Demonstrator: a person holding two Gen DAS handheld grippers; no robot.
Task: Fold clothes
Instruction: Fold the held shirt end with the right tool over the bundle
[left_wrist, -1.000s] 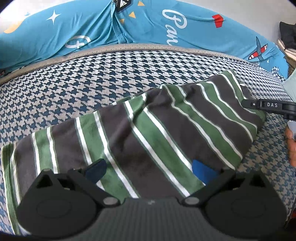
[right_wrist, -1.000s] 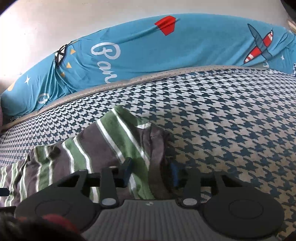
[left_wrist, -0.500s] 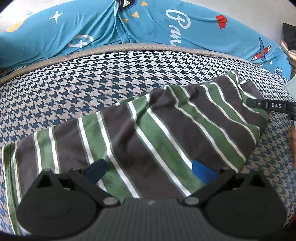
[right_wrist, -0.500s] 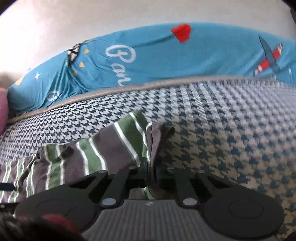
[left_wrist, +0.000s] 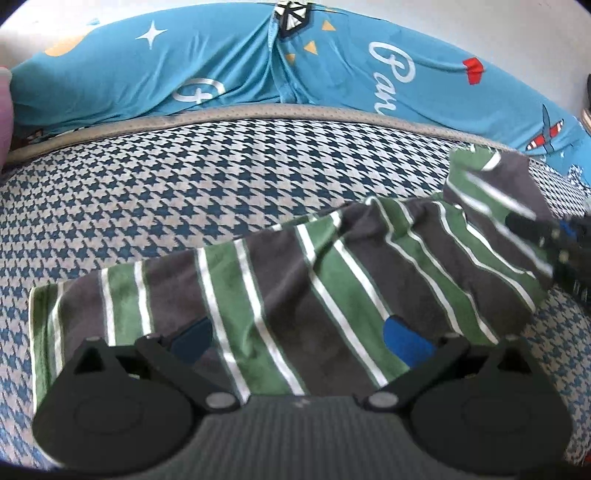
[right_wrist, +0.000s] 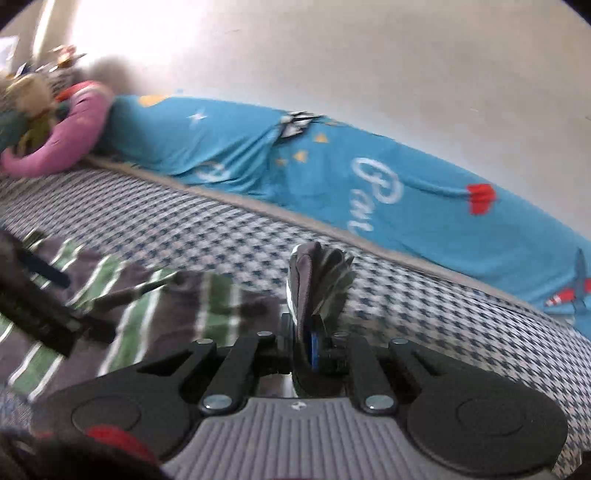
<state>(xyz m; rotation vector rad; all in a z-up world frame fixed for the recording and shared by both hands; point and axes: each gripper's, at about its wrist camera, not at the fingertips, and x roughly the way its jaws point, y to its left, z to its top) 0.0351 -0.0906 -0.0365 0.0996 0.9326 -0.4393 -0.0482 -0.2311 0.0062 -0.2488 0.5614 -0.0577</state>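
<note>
A grey, green and white striped garment (left_wrist: 295, 295) lies stretched across the houndstooth surface (left_wrist: 184, 192). My left gripper (left_wrist: 299, 341) is open over its near edge, blue pads (left_wrist: 406, 345) spread wide with nothing between them. My right gripper (right_wrist: 304, 343) is shut on the garment's end, and a bunch of striped cloth (right_wrist: 317, 273) sticks up from its jaws. In the left wrist view the right gripper (left_wrist: 546, 236) appears blurred at the far right, holding that end raised. The left gripper (right_wrist: 33, 295) shows as a dark blur at the left of the right wrist view.
A blue printed bedcover (left_wrist: 258, 74) runs along the back against a pale wall (right_wrist: 369, 55). A pink cushion (right_wrist: 70, 133) and a plush toy (right_wrist: 29, 107) sit at the far left end. Houndstooth surface (right_wrist: 443, 314) stretches to the right of the garment.
The right gripper went from open around the garment's end to shut on it, then lifted it and swung left. The left gripper stayed open over the near edge.
</note>
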